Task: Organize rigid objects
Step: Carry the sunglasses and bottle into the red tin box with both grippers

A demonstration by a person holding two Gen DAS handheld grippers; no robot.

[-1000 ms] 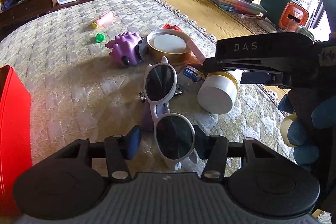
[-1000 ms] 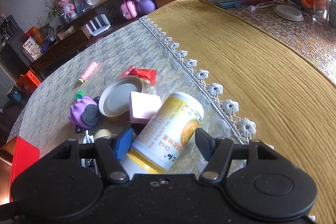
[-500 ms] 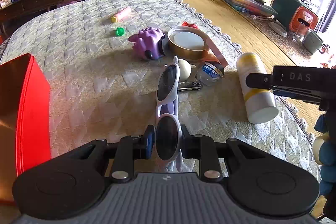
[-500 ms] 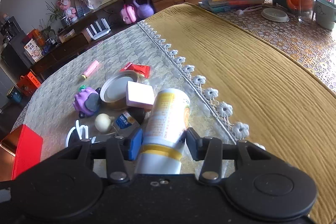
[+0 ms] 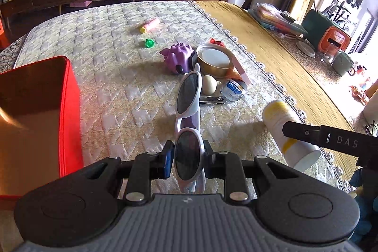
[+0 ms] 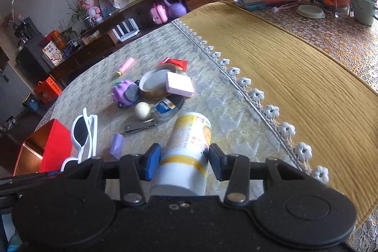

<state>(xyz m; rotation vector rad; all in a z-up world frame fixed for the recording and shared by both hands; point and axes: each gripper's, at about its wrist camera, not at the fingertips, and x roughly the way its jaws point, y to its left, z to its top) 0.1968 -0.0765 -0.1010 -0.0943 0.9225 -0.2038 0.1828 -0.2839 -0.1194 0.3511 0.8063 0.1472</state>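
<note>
My left gripper (image 5: 187, 157) is shut on the white sunglasses (image 5: 189, 98), holding them by one lens above the quilted cloth; they also show in the right wrist view (image 6: 82, 131). My right gripper (image 6: 184, 158) is shut on a white and yellow bottle (image 6: 186, 145), lifted off the cloth; the bottle also shows in the left wrist view (image 5: 289, 131). A red box (image 5: 35, 115) stands open at the left, and shows in the right wrist view (image 6: 45, 148).
A pile lies mid-table: purple spiky toy (image 5: 178, 57), gold tin (image 5: 213, 61), pink block (image 6: 178, 84), egg-shaped ball (image 5: 209, 84), small jar (image 5: 232, 89), nail clipper (image 5: 211, 99), lilac piece (image 6: 117, 143). A pink marker (image 5: 149, 25) and green cap (image 5: 149, 43) lie farther back.
Both grippers have lifted and drawn back with their loads. The sunglasses have turned edge-on and the red box has come closer on the left. The bottle has risen off the cloth.
</note>
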